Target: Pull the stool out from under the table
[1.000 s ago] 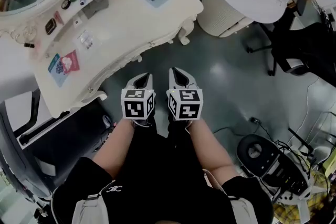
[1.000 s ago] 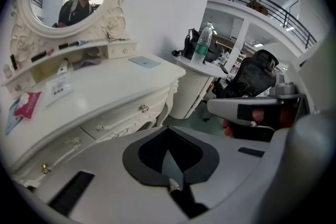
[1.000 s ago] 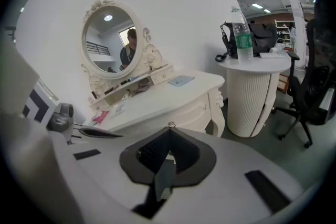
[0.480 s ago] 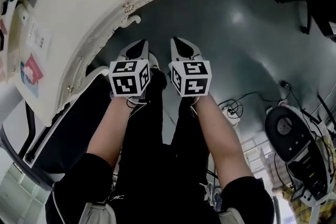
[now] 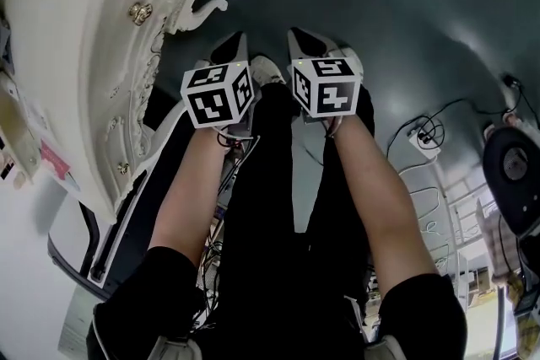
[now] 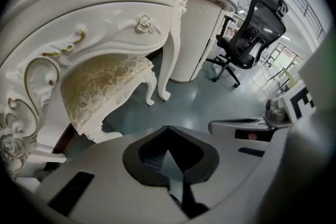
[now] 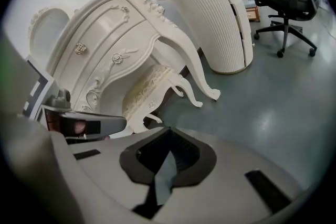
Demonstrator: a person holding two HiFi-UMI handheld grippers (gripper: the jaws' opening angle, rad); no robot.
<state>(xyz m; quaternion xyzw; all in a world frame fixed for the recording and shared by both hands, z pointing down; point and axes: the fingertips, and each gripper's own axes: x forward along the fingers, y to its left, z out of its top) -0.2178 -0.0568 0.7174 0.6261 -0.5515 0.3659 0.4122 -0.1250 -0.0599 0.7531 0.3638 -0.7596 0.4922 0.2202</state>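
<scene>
Both grippers empty: left gripper [image 5: 226, 55] and right gripper [image 5: 310, 46] side by side, jaws pressed together. Beyond them the stool [image 6: 102, 86] sits tucked beneath the white counter [image 6: 79, 13], beside its curved leg [image 6: 169, 50]. Next, likely: spread jaws, pinch the seat's front rim, pull straight out, clear of that leg.

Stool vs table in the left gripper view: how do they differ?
The stool has a cream patterned fabric seat; the table is smooth glossy white with a drawer knob. The stool is low and sits partly tucked under the table, which stands over it. The stool's legs are short; the table's leg is long. Both are white with curved, carved legs.
</scene>
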